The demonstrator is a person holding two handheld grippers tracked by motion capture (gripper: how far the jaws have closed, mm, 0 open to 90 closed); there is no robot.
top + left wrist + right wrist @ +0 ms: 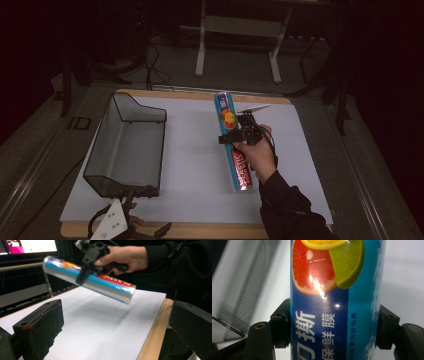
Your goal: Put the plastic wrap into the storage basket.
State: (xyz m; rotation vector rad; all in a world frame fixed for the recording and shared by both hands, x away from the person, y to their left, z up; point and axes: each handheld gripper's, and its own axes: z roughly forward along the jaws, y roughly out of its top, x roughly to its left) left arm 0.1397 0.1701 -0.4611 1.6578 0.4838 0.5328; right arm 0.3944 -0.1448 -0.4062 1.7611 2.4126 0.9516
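The right claw (239, 131) was clamped across the middle of a long blue roll of plastic wrap (233, 145), a jaw pressed on either side, as the right gripper view confirmed. The roll was clear of the table (190, 165), tilted, with nothing beneath it but white surface. The left claw (131, 227) lay at the near edge of the table, jaws spread wide apart and holding nothing.

Judgement: the step in hand was the lift and carry. The wire mesh basket (127, 145) stood well apart to the left and appeared to be the likely destination. The next move would call for swinging the roll leftward and turning it to lie along the basket's length, since it is long against the opening.

The left gripper view showed the roll (90, 280) hanging free in the air, which the high view left uncertain. The right gripper view gave the fruit print and label on the roll (334, 300) and mesh (242, 290) to the left.
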